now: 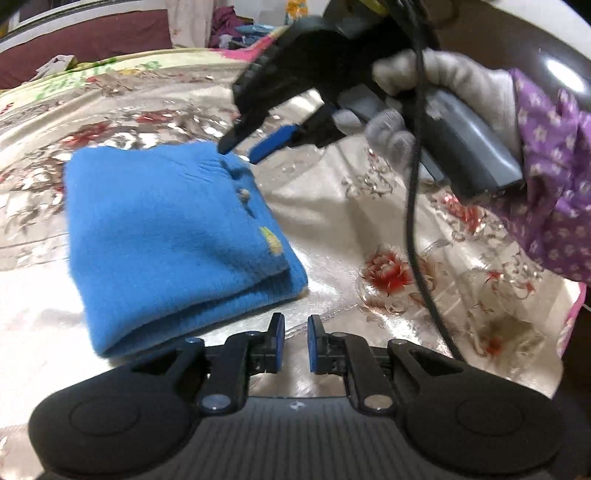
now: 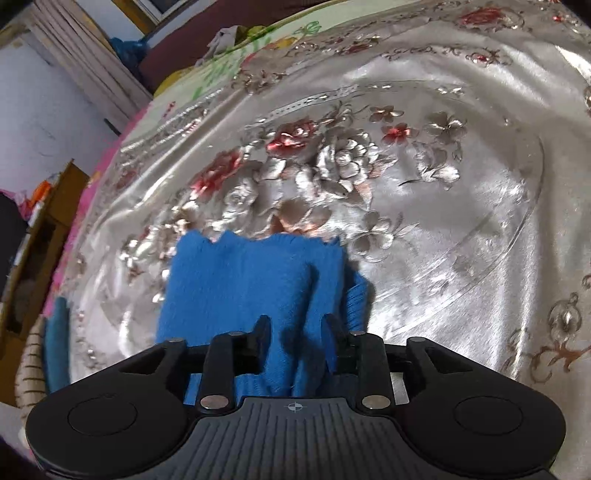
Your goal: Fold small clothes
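Observation:
A blue knit garment (image 1: 166, 229) lies folded on the shiny flowered bedspread (image 1: 332, 206), with small buttons and a yellow patch along its right edge. My left gripper (image 1: 295, 326) hovers just off the garment's near right corner. Its blue pads stand a narrow gap apart with nothing between them. My right gripper (image 1: 240, 153), held by a gloved hand (image 1: 424, 81), sits at the garment's far right corner with its fingers apart. In the right wrist view the right gripper (image 2: 297, 325) is open over the garment (image 2: 251, 280). Blue cloth lies under and between its fingers, unpinched.
A black cable (image 1: 413, 206) hangs from the right gripper beside a purple sleeve (image 1: 554, 177). Loose clothes (image 1: 229, 26) are piled at the bed's far end. A cardboard box (image 2: 40, 229) and a striped item (image 2: 29, 365) stand off the bed's left side. The bedspread (image 2: 443, 221) stretches wide to the right.

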A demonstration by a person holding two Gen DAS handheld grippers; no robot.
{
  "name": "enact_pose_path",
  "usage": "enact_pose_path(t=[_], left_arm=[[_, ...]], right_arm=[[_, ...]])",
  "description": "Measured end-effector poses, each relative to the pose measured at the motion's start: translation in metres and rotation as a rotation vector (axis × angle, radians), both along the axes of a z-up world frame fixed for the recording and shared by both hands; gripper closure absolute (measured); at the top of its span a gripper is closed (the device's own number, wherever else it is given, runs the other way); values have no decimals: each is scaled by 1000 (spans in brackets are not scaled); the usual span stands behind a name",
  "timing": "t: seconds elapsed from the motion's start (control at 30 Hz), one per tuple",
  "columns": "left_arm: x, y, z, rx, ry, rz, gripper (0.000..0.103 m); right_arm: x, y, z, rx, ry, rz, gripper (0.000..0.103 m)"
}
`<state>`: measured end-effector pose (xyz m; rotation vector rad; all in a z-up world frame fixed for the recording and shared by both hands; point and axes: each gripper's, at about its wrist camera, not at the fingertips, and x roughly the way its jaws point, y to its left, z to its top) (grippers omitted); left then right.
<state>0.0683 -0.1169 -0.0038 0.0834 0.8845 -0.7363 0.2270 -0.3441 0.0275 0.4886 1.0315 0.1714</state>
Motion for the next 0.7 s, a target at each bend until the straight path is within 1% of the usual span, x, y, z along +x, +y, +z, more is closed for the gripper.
enact_pose_path(t=[0.07, 0.1, 0.13, 0.23, 0.3, 0.33, 0.43, 0.53, 0.57, 0.6, 0.63, 0.7], left_arm=[[0, 13, 6, -14, -9, 34, 82], [1, 19, 11, -16, -20, 57, 81], [3, 25, 14, -14, -38, 78, 81], [13, 39, 19, 5, -90, 134, 77], [19, 50, 20, 0, -99, 163, 76], [21, 53, 19, -1, -98, 178, 75], [29, 61, 15, 4, -91, 219, 75], [33, 64, 10, 8, -79, 244, 75], [35, 64, 8, 12, -75, 249, 75], [35, 64, 6, 17, -74, 251, 75], [36, 64, 4, 24, -73, 250, 75], [36, 63, 3, 38, -78, 247, 75]], right_arm=[[-2, 3, 2, -12, -16, 1, 67], [-5, 5, 4, -25, -26, -19, 65], [-7, 6, 6, -19, -34, -30, 65], [-22, 7, 13, 43, -50, -34, 65], [-38, 11, 21, 28, -75, -14, 65], [-45, 14, 22, 37, -76, 8, 65], [-63, 21, 15, 62, -38, 55, 63], [-72, 32, -4, 62, 15, 104, 61], [-74, 36, -10, 57, 22, 117, 64], [-76, 39, -15, 38, 24, 132, 81], [-78, 43, -20, 9, 30, 161, 96], [-89, 41, -27, -25, 42, 183, 98]])
